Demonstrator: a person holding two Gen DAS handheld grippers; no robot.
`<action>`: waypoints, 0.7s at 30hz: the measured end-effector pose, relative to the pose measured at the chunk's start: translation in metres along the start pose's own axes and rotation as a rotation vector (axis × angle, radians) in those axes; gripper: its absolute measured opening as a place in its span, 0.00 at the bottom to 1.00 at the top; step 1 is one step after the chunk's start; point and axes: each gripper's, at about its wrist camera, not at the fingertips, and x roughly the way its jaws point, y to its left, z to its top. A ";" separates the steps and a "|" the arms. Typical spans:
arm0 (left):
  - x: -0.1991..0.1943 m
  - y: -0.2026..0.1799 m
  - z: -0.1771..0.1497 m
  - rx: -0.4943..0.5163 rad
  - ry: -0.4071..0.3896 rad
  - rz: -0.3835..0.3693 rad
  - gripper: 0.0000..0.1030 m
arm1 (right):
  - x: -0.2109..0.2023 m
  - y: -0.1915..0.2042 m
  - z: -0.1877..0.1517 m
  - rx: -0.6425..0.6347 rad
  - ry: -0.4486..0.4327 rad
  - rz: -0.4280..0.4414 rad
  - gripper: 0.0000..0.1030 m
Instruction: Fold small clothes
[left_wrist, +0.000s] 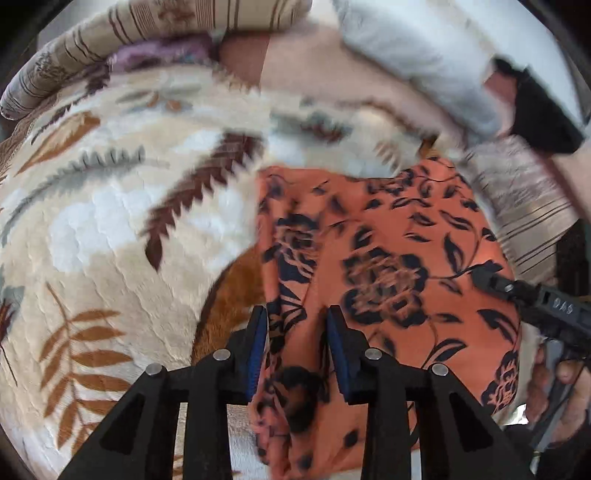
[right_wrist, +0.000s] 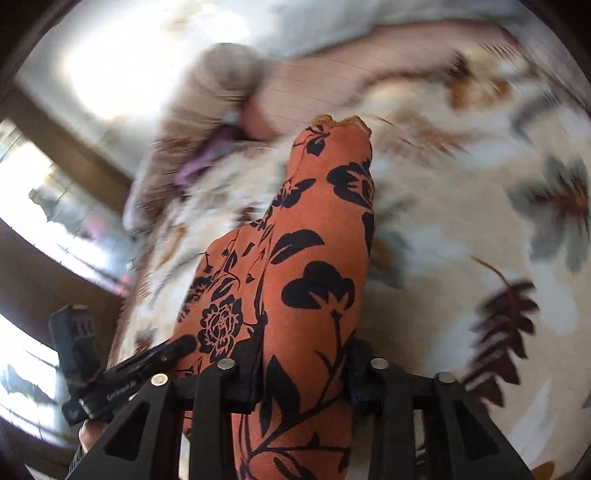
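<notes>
Gripping an orange garment with a black floral print (left_wrist: 388, 258), the left gripper (left_wrist: 297, 332) and right gripper (right_wrist: 303, 354) each pinch a bunched fold between partly closed jaws. It hangs over a cream plush blanket with leaf patterns (left_wrist: 110, 221), both views blurred.

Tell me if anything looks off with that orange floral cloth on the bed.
Nothing looks damaged. The orange floral garment is bunched rather than flat, a fold of it between the fingers of each gripper, left and right, over the leaf-print blanket.
</notes>
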 end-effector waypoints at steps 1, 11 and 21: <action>0.012 -0.002 -0.001 0.001 0.032 0.009 0.51 | 0.011 -0.024 -0.002 0.071 0.037 -0.050 0.52; -0.051 0.002 -0.042 0.061 -0.119 0.117 0.63 | -0.052 0.007 -0.030 0.008 -0.208 0.051 0.71; -0.072 -0.002 -0.053 0.052 -0.146 0.184 0.68 | -0.048 0.038 -0.056 -0.057 -0.163 0.035 0.86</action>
